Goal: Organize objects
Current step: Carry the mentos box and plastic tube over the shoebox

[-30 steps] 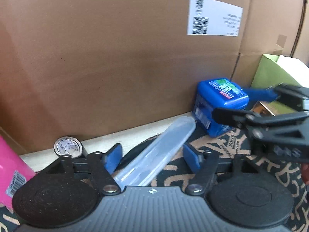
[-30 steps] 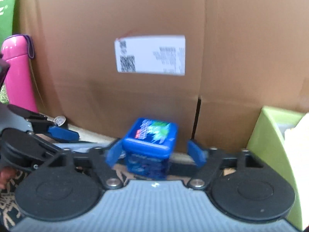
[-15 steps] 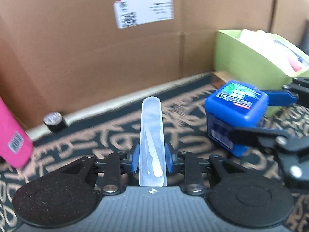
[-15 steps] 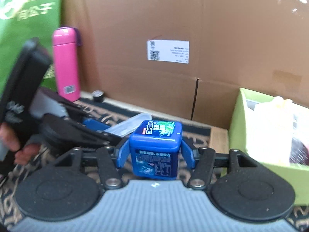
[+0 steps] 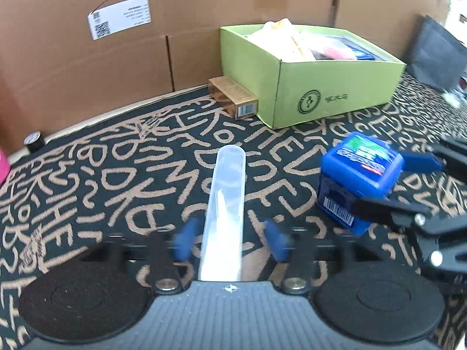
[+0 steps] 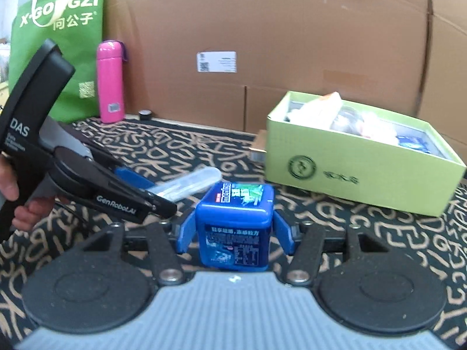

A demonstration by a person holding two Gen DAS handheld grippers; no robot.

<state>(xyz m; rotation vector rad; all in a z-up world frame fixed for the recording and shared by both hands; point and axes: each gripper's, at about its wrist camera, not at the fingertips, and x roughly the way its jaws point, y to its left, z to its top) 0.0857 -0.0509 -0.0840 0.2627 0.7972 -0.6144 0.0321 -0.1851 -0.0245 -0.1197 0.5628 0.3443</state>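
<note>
A clear plastic tube case (image 5: 224, 201) lies between the blue fingers of my left gripper (image 5: 230, 239); the pads are blurred and stand a little apart from its sides. The case also shows in the right wrist view (image 6: 189, 182). My right gripper (image 6: 233, 236) is shut on a blue square candy box (image 6: 235, 224), held above the patterned cloth; the box shows in the left wrist view (image 5: 357, 178) to the right of the tube. A lime green open box (image 5: 309, 70) full of items stands behind, also seen in the right wrist view (image 6: 359, 157).
A small brown carton (image 5: 233, 97) lies against the green box. A pink bottle (image 6: 110, 83), a green bag (image 6: 58, 49) and a small black cap (image 6: 145, 113) stand at the back left. Cardboard walls (image 6: 277, 29) close off the back.
Both grippers have pulled back and up from the cardboard wall with their objects. The left gripper's fingers, shut on the tube half a second ago, have now spread apart.
</note>
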